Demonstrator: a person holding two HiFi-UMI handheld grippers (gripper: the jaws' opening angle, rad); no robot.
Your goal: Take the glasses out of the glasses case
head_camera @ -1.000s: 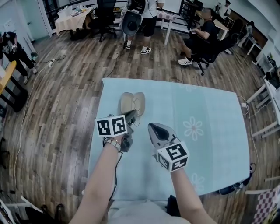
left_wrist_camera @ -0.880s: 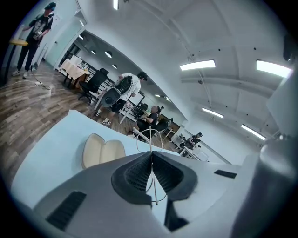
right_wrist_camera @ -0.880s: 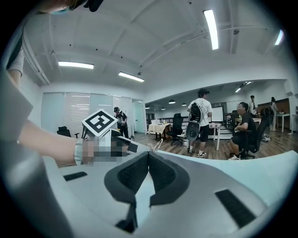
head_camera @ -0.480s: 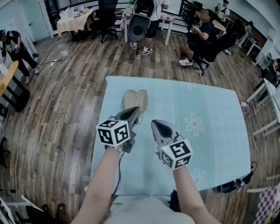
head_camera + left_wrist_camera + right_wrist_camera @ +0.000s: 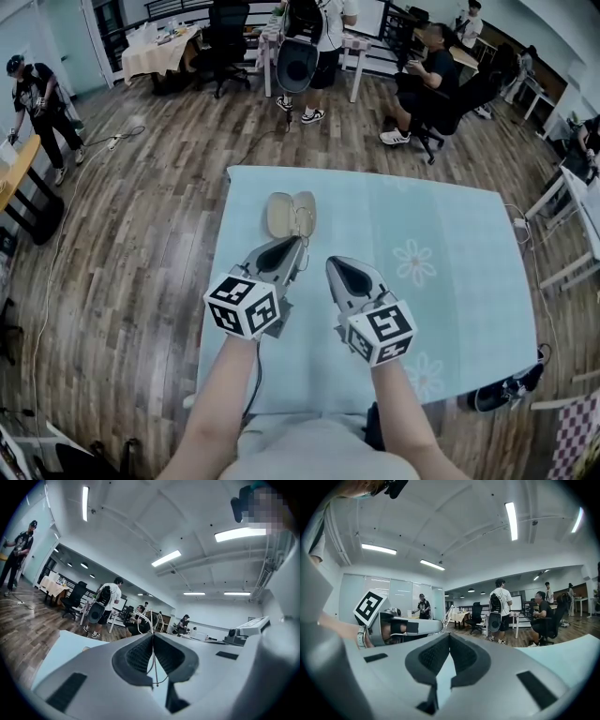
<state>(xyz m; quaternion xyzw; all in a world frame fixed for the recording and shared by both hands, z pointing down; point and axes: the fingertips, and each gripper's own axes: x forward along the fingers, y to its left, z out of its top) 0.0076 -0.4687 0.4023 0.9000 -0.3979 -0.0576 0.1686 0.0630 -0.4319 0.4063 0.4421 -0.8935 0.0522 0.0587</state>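
The beige glasses case point(image 5: 281, 214) lies open and flat on the light blue table point(image 5: 459, 234), at its far left. My left gripper point(image 5: 298, 247) hovers just in front of the case, shut on the thin wire-framed glasses point(image 5: 149, 620). The frame runs up out of the closed jaws, and in the head view the glasses point(image 5: 303, 225) show only as faint wire over the case's right half. My right gripper point(image 5: 334, 266) floats beside the left one, shut with nothing in it. In the right gripper view the left gripper point(image 5: 439, 625) appears at the left with the glasses point(image 5: 447, 613) sticking up.
The tablecloth carries white flower prints point(image 5: 414, 262). Beyond the table, on the wood floor, are people point(image 5: 319, 37), office chairs point(image 5: 225, 37) and other tables point(image 5: 155, 42). A person point(image 5: 37, 98) stands at the far left.
My left gripper has tipped its jaws up and drawn slightly back from the case, with the glasses in them. The right gripper has barely moved.
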